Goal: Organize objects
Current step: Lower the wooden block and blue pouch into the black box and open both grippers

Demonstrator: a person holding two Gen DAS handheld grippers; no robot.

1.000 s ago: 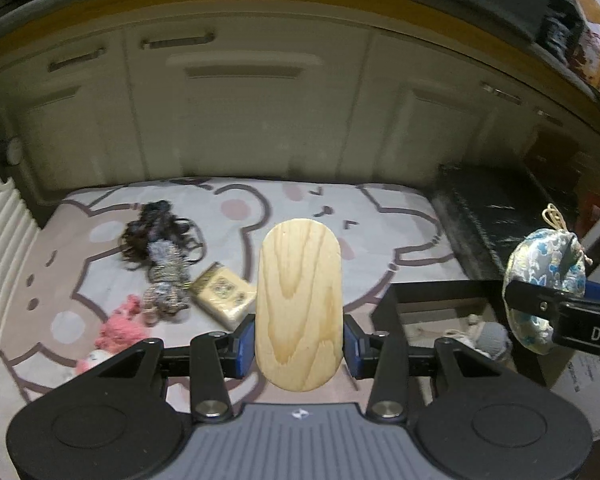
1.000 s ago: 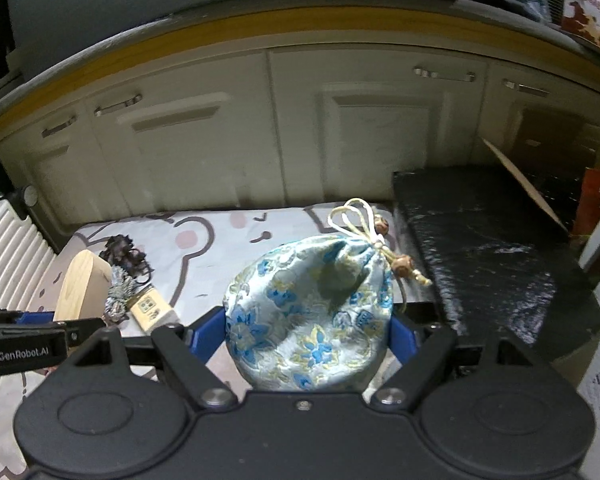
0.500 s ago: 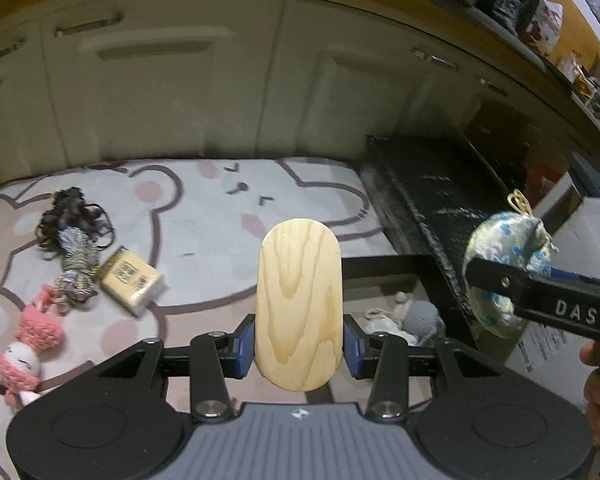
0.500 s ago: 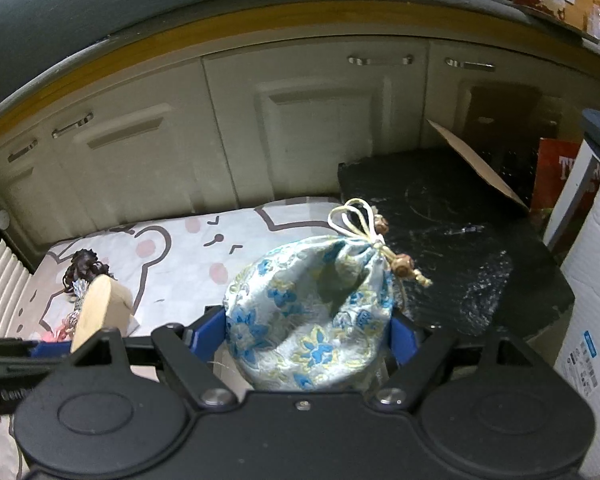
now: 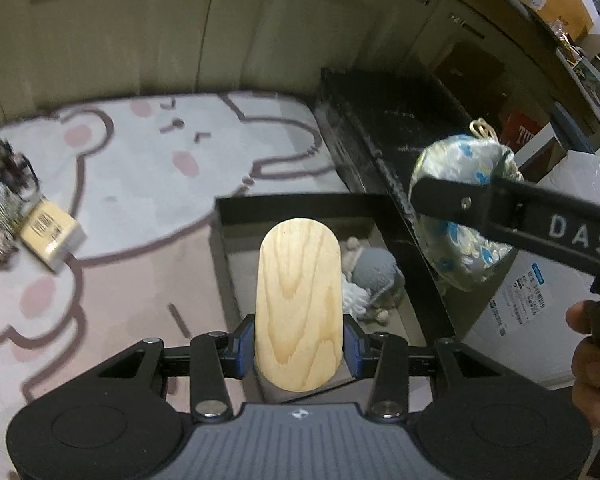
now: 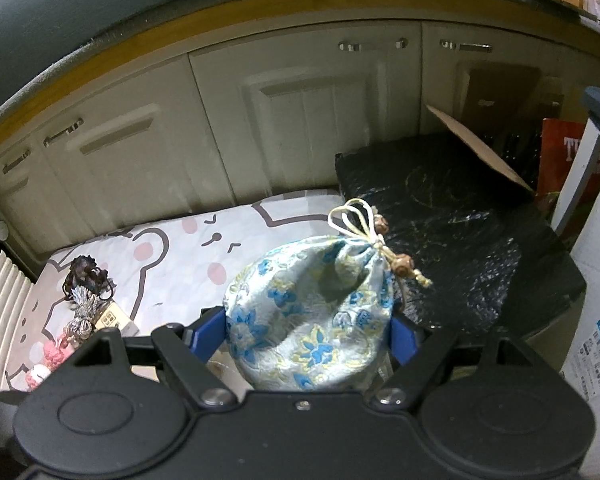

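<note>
Left wrist view: the left gripper is clamping the wooden oval block above the open black box (knitted toy inside), while the right gripper is squeezing the floral drawstring pouch alongside.

Below your left gripper the black box stands open, but a grey knitted toy and white yarn fill its far right corner; the near left floor is bare. Your right gripper crowds the box's right wall. Left of the box, the bear mat lies bare up to the small carton.
</note>
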